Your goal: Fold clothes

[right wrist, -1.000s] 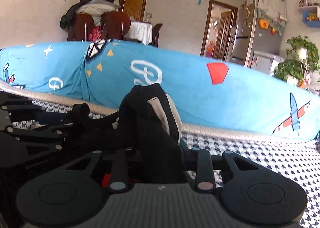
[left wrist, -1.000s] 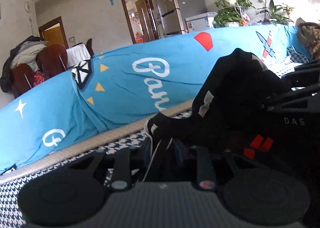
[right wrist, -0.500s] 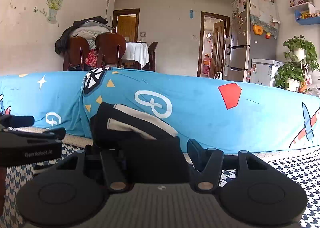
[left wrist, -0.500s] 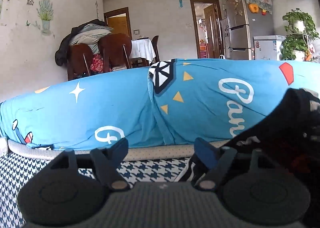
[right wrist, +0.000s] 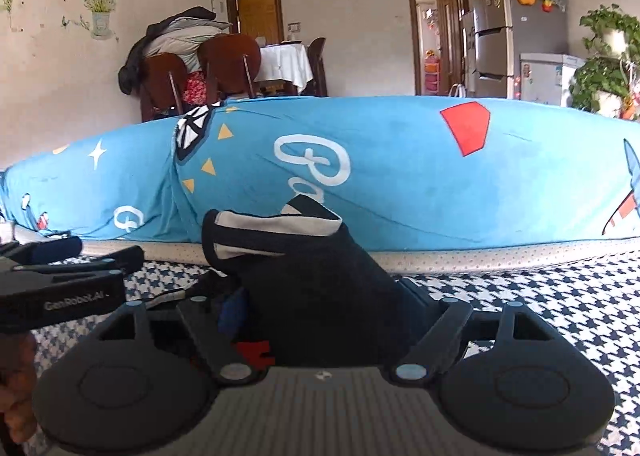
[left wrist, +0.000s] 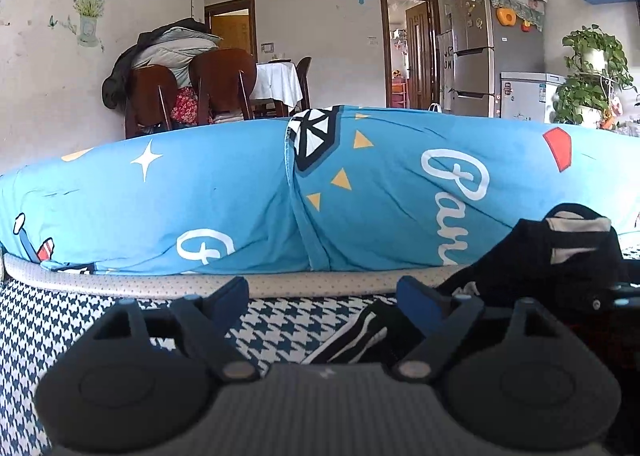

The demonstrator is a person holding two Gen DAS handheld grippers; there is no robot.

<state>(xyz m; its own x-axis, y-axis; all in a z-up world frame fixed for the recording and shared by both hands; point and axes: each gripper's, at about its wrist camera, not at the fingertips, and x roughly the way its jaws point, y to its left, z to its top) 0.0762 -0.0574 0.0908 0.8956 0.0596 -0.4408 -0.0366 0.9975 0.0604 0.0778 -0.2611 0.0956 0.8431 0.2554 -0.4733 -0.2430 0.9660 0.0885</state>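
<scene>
black garment (right wrist: pixel 316 288) | right tongs (right wrist: pixel 320 308) level, spread around it | left tongs (left wrist: pixel 320 300) level, empty

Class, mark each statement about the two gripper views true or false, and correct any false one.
1. The left gripper is open with nothing between its fingers. True.
2. The black garment has pale stripes. True.
3. The cover behind the garment is plain red. False: it is blue with printed shapes and letters.
4. The surface under the grippers has a houndstooth pattern. True.
5. The right gripper points at bare surface with no garment before it. False: the garment fills the space between its fingers, though whether they pinch it cannot be told.
</scene>
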